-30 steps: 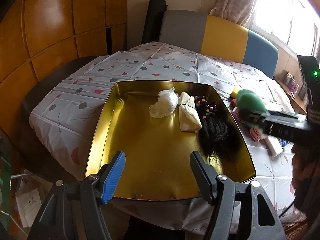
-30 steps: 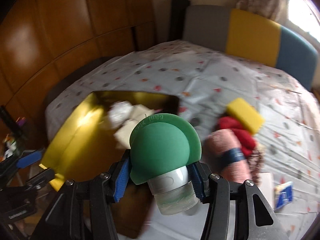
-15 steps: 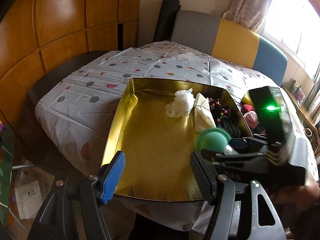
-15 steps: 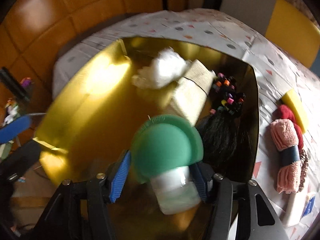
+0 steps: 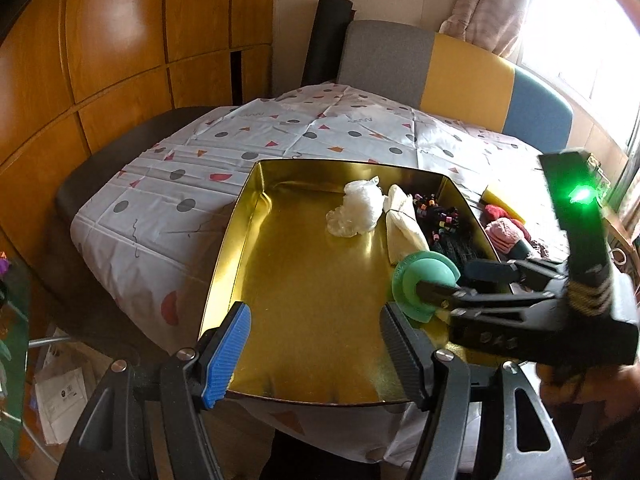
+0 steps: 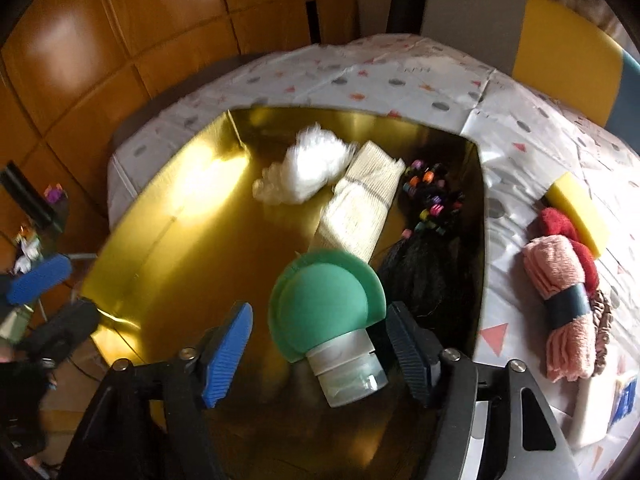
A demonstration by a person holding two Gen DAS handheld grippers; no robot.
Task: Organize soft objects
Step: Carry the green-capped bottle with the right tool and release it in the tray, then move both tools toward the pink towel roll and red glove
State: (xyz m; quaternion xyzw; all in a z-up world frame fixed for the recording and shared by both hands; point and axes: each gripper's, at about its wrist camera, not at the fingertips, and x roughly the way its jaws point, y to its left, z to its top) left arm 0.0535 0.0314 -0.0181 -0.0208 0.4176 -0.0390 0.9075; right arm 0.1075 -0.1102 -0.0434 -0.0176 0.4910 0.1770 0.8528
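A gold tray [image 5: 224, 248] [image 6: 160, 220] sits on the patterned tablecloth. In it lie a white plastic wad [image 5: 356, 208] [image 6: 304, 172], a cream cloth roll [image 5: 402, 228] [image 6: 360, 208] and a black beaded hairpiece [image 5: 444, 224] [image 6: 428, 256]. The green-capped squeeze bottle [image 5: 424, 284] [image 6: 324, 304] is low over the tray's right side, between the fingers of my right gripper [image 6: 318, 316] [image 5: 452, 280]. Its jaws are opening, and a gap shows beside the blue pad. My left gripper [image 5: 316, 316] hangs open and empty at the tray's near edge.
Right of the tray on the cloth lie a pink towel roll [image 6: 560, 280], a red cloth [image 6: 560, 220], a yellow sponge [image 6: 576, 204], a brown scrunchie [image 6: 604, 320] and a white bar [image 6: 592, 412]. A grey, yellow and blue bench back [image 5: 460, 68] stands behind; wood panels are at left.
My right gripper carried the green bottle from over the tablecloth to the tray, sank lower, and its jaws spread away from the bottle. The left gripper stayed put.
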